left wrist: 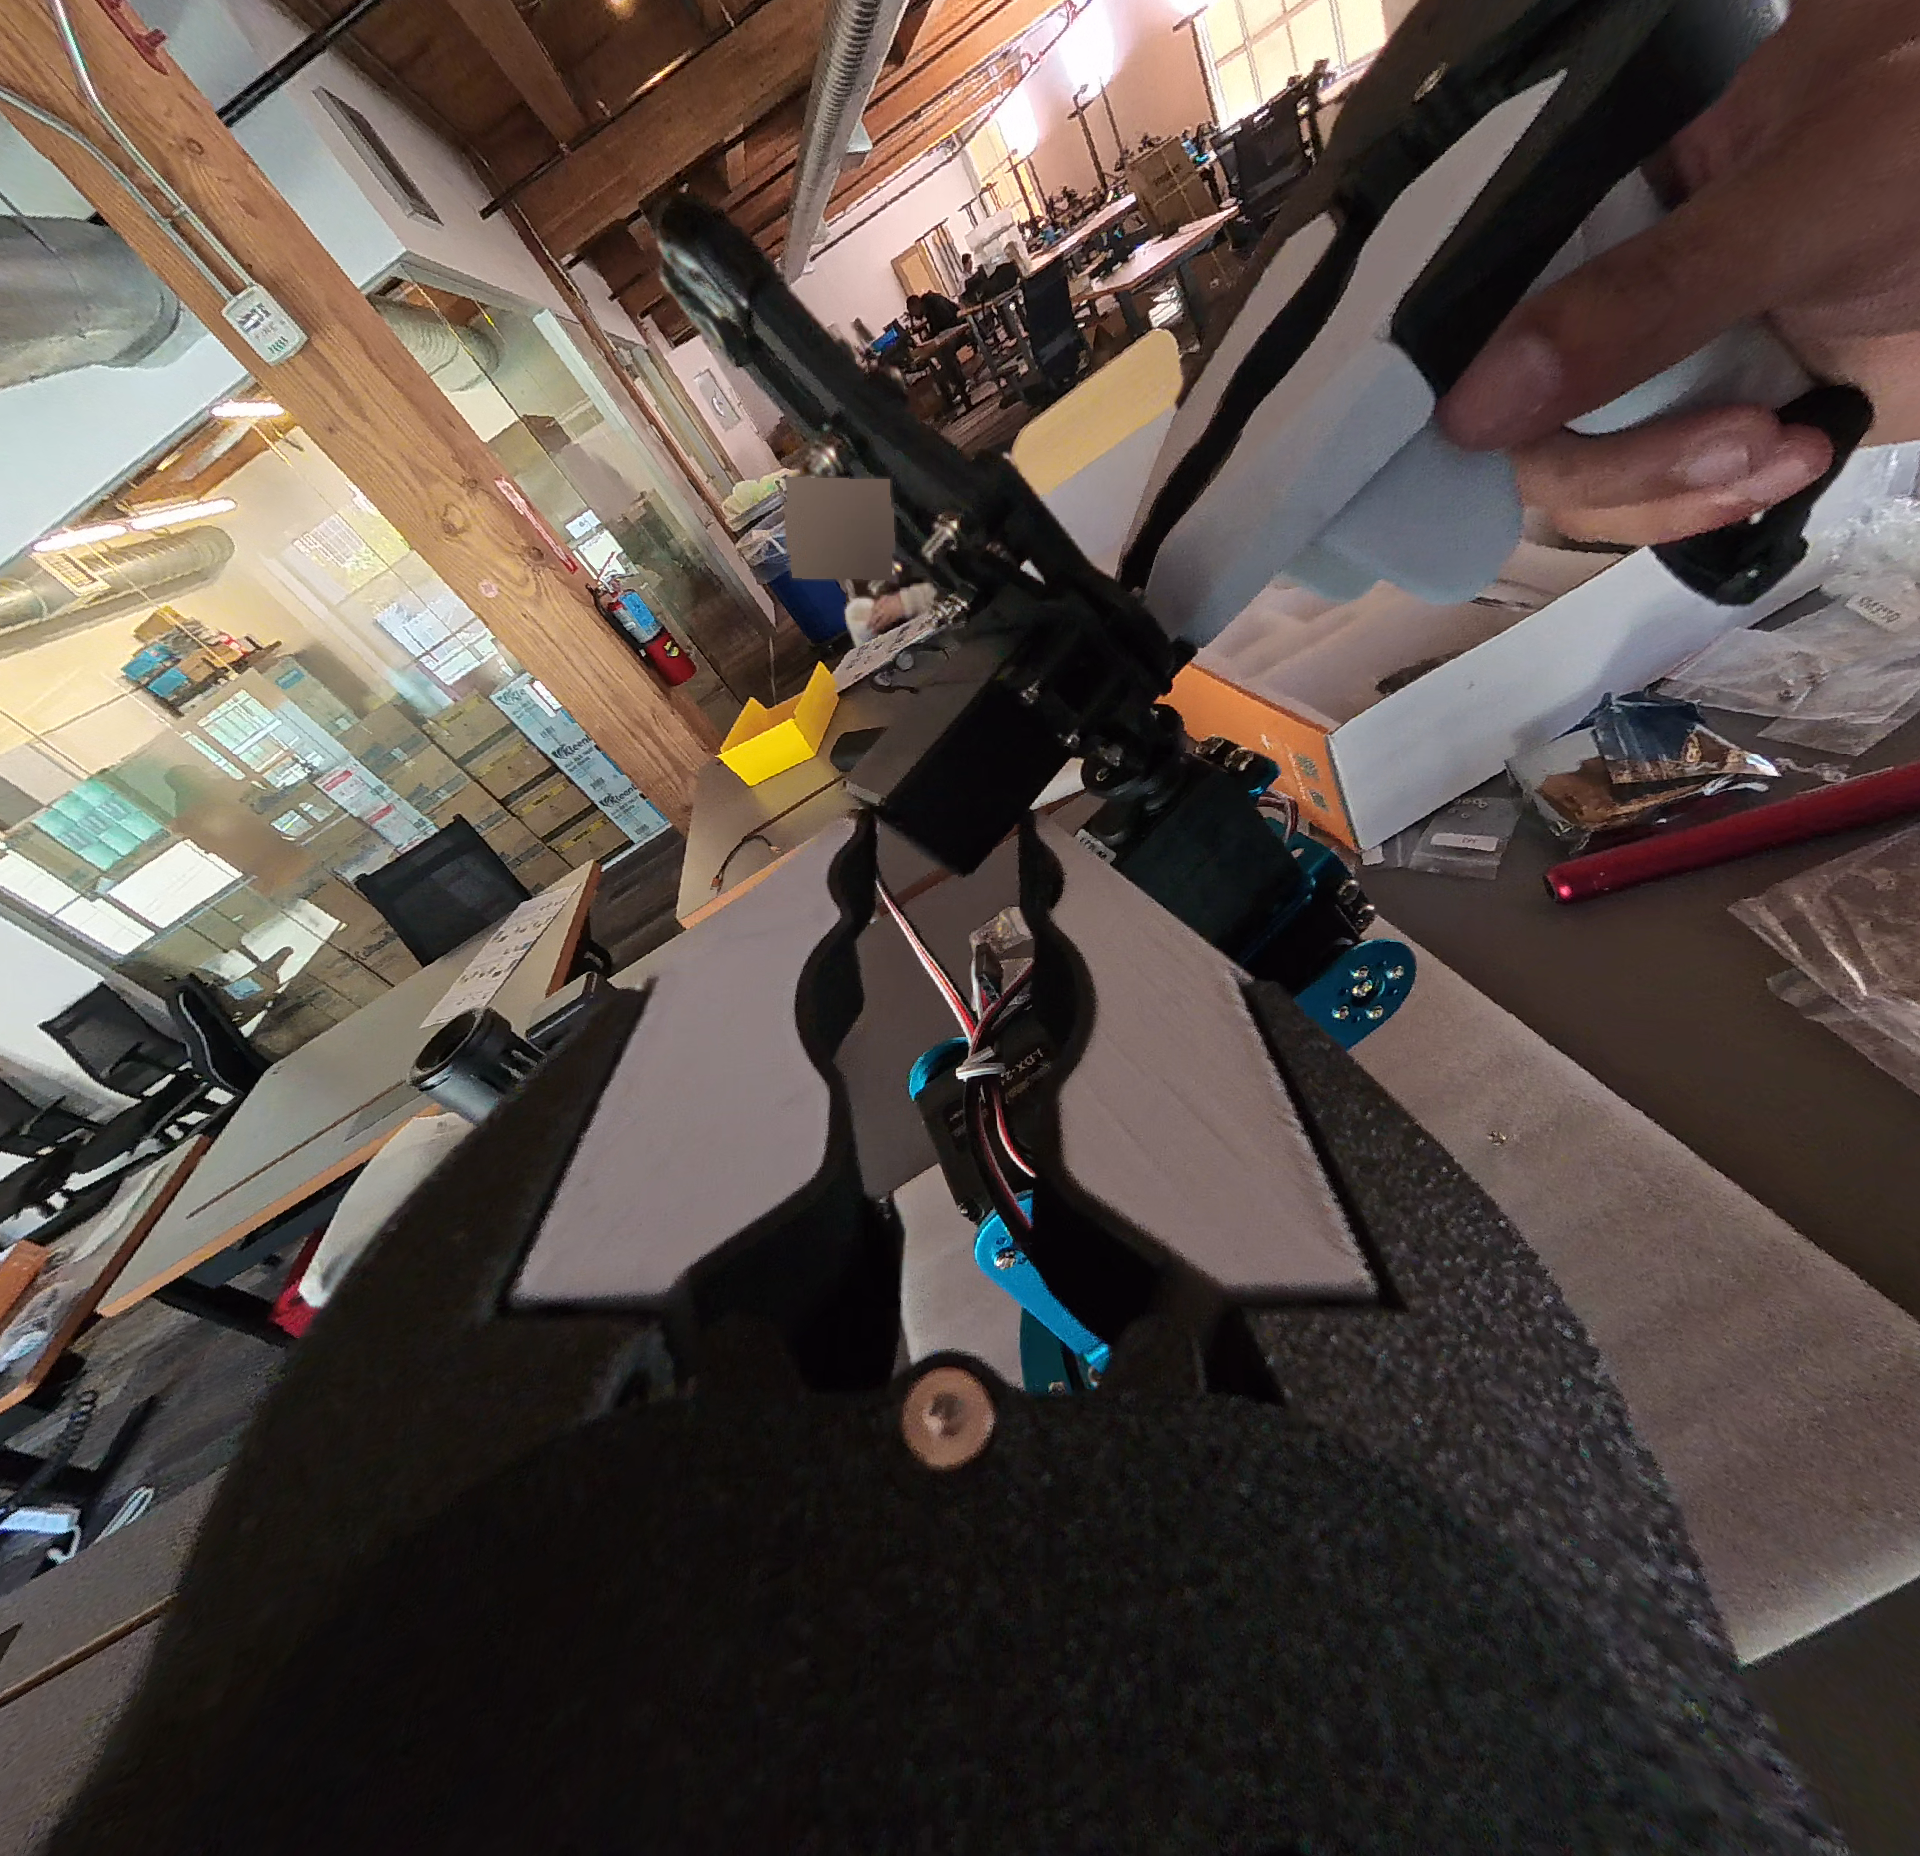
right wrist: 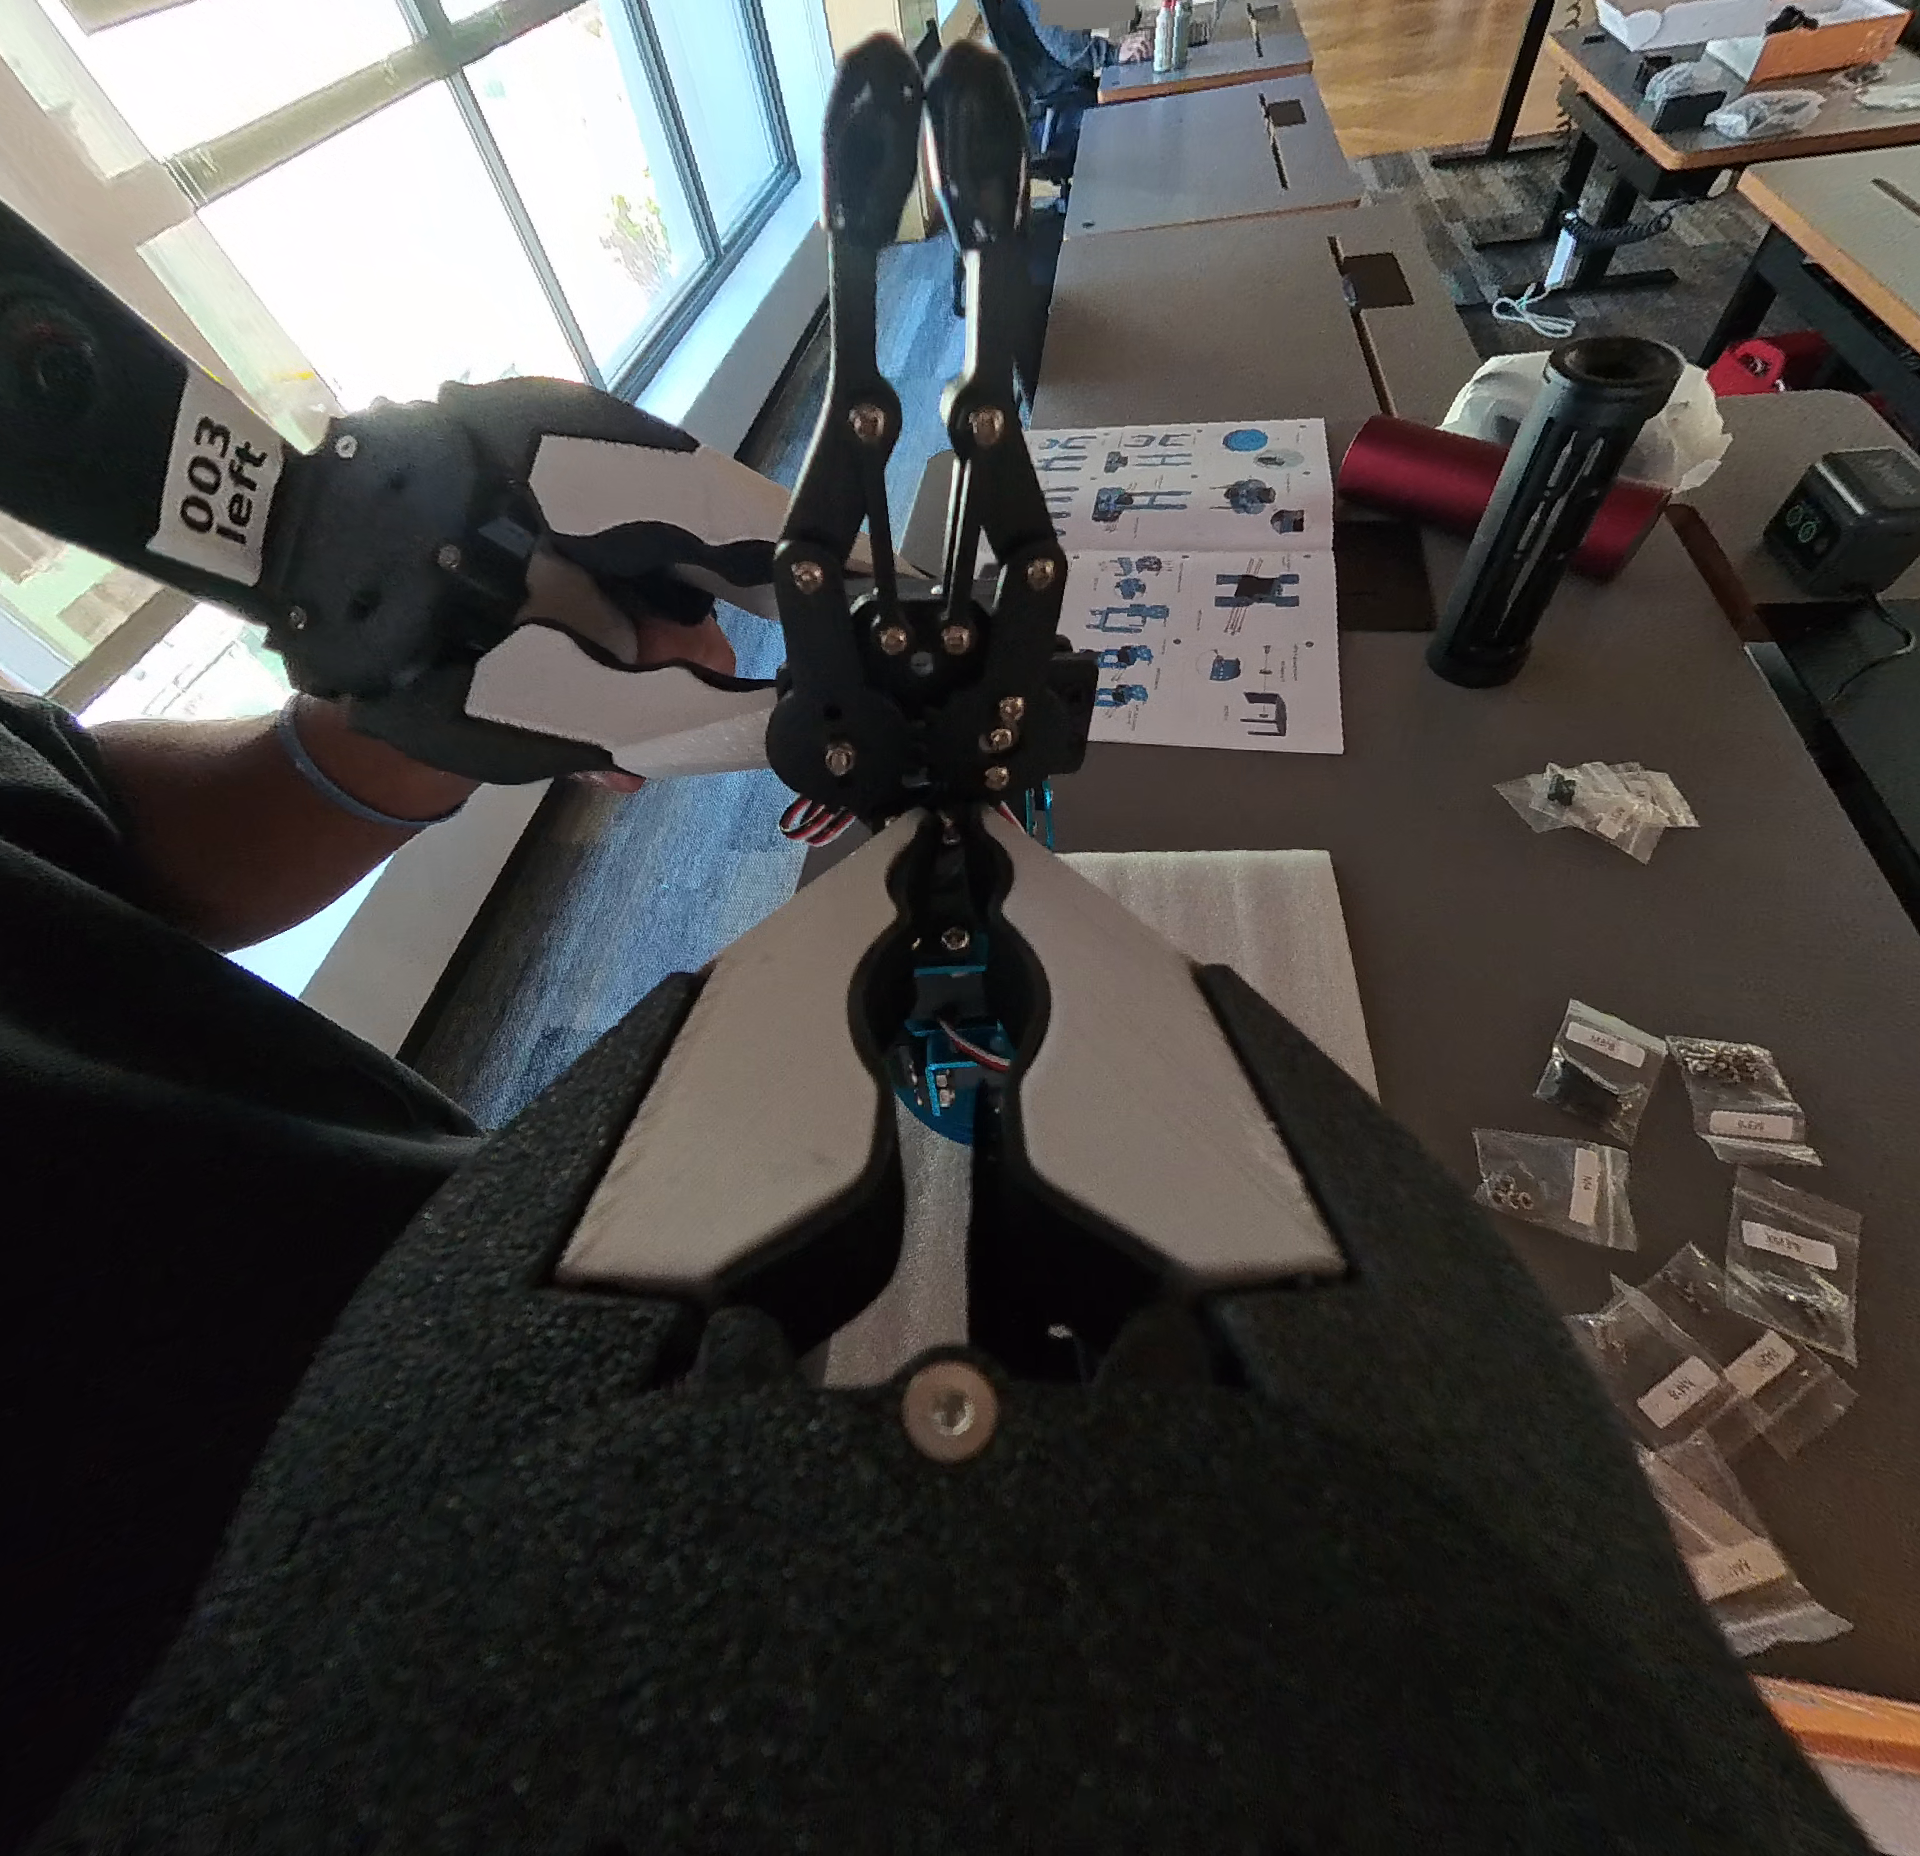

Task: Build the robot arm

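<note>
A small robot-arm kit with a black claw [right wrist: 925, 372] on blue metal brackets [right wrist: 940, 1063] stands over a grey table [right wrist: 1507, 923]. My right gripper [right wrist: 951, 824] is shut on the narrow joint just under the claw's base. My left gripper [left wrist: 945, 835] is shut on the claw's black servo block [left wrist: 940, 767], with red, white and black wires [left wrist: 971, 1027] and blue brackets [left wrist: 1023, 1276] showing between its fingers. The left gripper also shows in the right wrist view [right wrist: 774, 643], coming in from the left in a person's hand. The right gripper's fingers [left wrist: 1268, 393] show at the upper right of the left wrist view.
An open instruction booklet [right wrist: 1184, 580], a red tube [right wrist: 1455, 481], a black cylinder [right wrist: 1538, 518] and a white foam sheet [right wrist: 1247, 923] lie on the table. Several small bags of screws [right wrist: 1662, 1183] lie at the right. An open white box [left wrist: 1507, 684] and a yellow bin [left wrist: 779, 731] are farther off.
</note>
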Motion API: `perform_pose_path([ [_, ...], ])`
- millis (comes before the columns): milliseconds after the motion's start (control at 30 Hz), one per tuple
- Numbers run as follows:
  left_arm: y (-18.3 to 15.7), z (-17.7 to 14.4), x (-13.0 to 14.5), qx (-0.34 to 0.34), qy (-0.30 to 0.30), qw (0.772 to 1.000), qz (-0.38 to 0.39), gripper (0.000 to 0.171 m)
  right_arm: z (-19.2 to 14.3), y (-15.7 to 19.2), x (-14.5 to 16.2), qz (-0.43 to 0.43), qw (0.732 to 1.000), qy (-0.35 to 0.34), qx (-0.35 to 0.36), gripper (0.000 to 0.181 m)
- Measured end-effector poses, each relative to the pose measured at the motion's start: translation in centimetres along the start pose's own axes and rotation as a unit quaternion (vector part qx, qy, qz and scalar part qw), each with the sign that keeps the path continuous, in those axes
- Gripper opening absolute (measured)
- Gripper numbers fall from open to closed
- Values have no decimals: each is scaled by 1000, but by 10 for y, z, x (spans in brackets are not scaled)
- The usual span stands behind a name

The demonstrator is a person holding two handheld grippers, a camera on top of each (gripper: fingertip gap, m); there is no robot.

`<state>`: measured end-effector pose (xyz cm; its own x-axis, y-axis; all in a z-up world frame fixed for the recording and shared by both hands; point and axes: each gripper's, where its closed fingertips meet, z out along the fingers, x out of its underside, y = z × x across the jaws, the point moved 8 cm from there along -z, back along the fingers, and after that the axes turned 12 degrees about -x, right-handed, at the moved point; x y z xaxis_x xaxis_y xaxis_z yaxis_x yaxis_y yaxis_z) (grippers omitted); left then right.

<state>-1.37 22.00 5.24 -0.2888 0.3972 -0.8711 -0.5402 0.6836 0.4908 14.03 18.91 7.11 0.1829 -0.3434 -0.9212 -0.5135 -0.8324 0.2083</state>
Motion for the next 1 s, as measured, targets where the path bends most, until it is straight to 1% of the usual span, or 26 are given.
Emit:
perform_pose_path([
  [133, 1, -1, 1, 3, -3, 1000, -1, 27, 2, 0, 2, 10, 1000, -8, -18, 4],
  [233, 1, -1, 0, 8, -4, 1000, -9, 30, 2, 0, 2, 13, 1000, -12, -20, 4],
  [267, 1, -2, 0, 14, -6, 1000, -16, 34, 2, 0, 2, 14, 1000, -13, -21, 4],
  [367, 3, -4, -1, 45, -16, 997, -56, 45, 3, -1, 4, 16, 1000, -13, -22, 4],
  [533, 10, -3, -1, 98, -21, 987, -128, 62, 3, -3, 6, 24, 999, -26, -30, 6],
  [600, 11, -1, -1, 113, -21, 984, -139, 62, 2, -3, 7, 25, 999, -28, -32, 5],
  [633, 11, -1, -1, 118, -20, 983, -141, 62, 2, -2, 7, 25, 999, -30, -37, 1],
  [700, 12, 0, 0, 119, -18, 983, -142, 62, 0, -2, 7, 21, 999, -31, -35, 0],
  [767, 14, -2, 1, 117, -16, 981, -151, 62, -10, -5, 9, 11, 999, -33, -19, 0],
  [867, 19, -9, 9, 114, -4, 979, -169, 62, -41, -15, 18, 23, 998, -63, 13, 0],
  [933, 20, -13, 19, 116, 10, 976, -184, 63, -58, -25, 34, 38, 996, -61, 50, 3],
  [1000, 21, -17, 29, 122, 24, 970, -210, 65, -72, -34, 58, 47, 994, -46, 93, 7],
])
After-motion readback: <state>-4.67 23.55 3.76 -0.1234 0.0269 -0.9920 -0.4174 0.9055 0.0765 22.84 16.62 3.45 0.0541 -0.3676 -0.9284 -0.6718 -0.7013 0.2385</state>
